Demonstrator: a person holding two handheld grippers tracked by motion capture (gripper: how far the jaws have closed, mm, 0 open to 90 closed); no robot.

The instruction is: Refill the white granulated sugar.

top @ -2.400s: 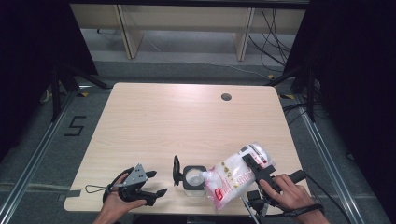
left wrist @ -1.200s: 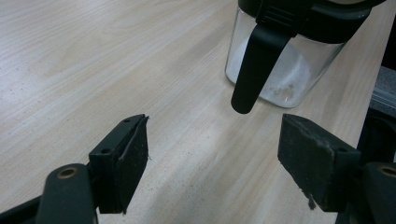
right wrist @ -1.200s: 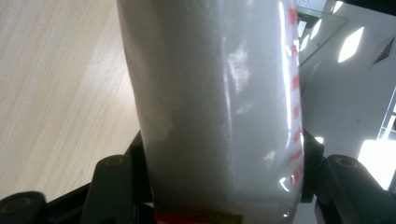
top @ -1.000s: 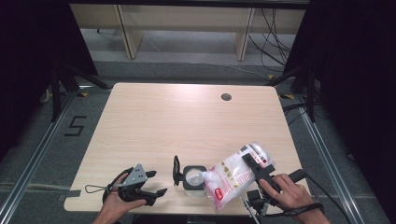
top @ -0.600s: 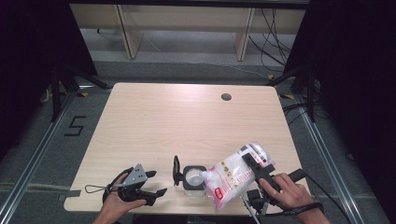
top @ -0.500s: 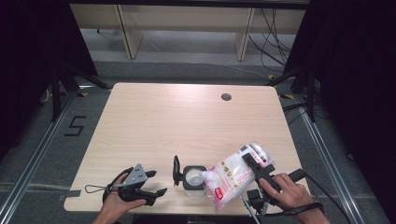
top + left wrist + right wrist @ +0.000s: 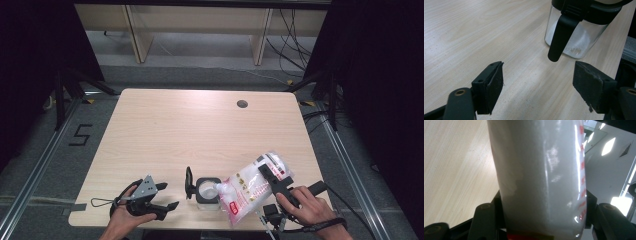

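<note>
Right tool [image 7: 272,176] pinching bag [image 7: 248,186], tilted over open jar [image 7: 206,189] at 6 o'clock on worktop [image 7: 200,130] — spill risk if spout drifts off rim. Left tool [image 7: 161,196] spread, idle — jar unbraced.

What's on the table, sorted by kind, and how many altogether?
Grippers: 2 (left gripper, right gripper)
Bags: 1 (bag, clamped in the right gripper)
Jars: 1 (jar, clear with black lid)
Total: 4
</note>
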